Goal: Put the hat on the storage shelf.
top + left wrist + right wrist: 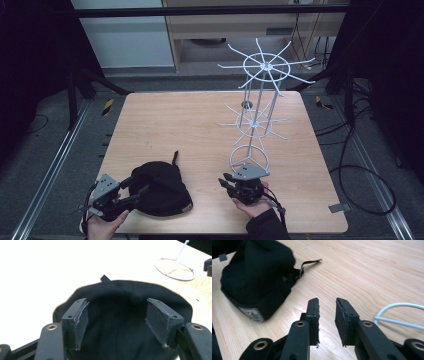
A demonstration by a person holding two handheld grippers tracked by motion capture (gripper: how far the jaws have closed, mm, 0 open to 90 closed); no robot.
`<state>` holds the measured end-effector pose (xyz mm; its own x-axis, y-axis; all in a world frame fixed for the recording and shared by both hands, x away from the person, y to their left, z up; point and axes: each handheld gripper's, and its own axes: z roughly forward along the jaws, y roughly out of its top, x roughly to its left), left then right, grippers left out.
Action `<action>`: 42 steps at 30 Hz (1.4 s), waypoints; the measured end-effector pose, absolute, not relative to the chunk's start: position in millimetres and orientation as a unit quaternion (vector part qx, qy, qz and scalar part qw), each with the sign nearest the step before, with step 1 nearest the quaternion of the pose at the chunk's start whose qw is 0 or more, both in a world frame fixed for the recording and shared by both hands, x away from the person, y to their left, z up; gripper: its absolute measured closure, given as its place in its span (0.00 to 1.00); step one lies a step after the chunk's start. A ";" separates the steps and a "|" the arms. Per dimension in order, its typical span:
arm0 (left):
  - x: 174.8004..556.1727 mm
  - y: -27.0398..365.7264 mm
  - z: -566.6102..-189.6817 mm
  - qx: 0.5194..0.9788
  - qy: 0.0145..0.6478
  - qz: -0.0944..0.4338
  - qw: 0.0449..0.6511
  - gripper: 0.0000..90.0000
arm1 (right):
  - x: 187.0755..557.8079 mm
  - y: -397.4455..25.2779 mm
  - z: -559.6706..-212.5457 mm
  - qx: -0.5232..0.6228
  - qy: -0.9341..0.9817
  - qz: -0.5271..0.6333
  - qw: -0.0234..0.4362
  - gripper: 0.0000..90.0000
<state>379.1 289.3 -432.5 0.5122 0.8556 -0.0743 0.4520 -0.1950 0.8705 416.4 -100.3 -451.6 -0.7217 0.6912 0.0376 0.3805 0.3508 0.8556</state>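
A black cap lies on the wooden table near its front left. My left gripper reaches into it from the left. In the left gripper view the gripper stands wide open, a pad on either side above the cap's dark fabric, gripping nothing. My right gripper sits right of the cap and points left toward it. In the right gripper view its jaws stand a narrow gap apart over bare wood with nothing between them. The cap lies ahead to the left, its strap trailing out.
A tall white wire rack with spoked tiers stands right of centre. Its ring base lies just behind my right gripper, and the same base shows at the upper right in the left gripper view. Dark floor, rails and cables surround the table.
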 end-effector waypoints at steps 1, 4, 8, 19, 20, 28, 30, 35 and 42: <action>383.4 289.3 -429.5 0.743 0.436 0.227 0.454 0.38 | 415.7 -103.9 -450.8 0.335 0.803 0.463 0.169 0.80; 393.4 290.5 -422.9 0.752 0.422 0.234 0.449 0.38 | 413.0 -115.8 -449.4 0.343 0.797 0.467 0.172 0.79; 408.4 295.3 -420.3 0.771 0.407 0.229 0.433 0.37 | 409.4 -129.6 -449.8 0.351 0.793 0.464 0.180 0.78; 424.1 307.7 -448.1 0.808 0.407 0.183 0.385 0.54 | 402.2 -141.9 -452.2 0.361 0.787 0.471 0.168 0.72; 424.8 309.2 -448.7 0.805 0.414 0.177 0.387 0.57 | 401.7 -138.0 -451.3 0.356 0.787 0.476 0.163 0.71; 422.8 309.5 -449.7 0.794 0.441 0.162 0.384 0.82 | 403.8 -82.1 -448.1 0.319 0.793 0.505 0.118 0.62; 421.8 309.5 -450.0 0.792 0.445 0.159 0.386 0.86 | 405.0 -64.4 -448.9 0.310 0.797 0.508 0.104 0.62; 418.2 307.2 -450.4 0.789 0.451 0.158 0.387 0.90 | 406.9 -22.9 -453.9 0.289 0.809 0.506 0.084 0.62; 409.8 305.9 -449.5 0.784 0.450 0.163 0.396 0.91 | 412.5 9.7 -469.8 0.291 0.834 0.461 0.087 0.74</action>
<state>409.8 305.9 -449.5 0.5421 0.8344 -0.1001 0.5760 -0.2821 0.7672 412.5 9.7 -469.8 -0.8159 0.5651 0.1224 0.4038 0.4054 0.8201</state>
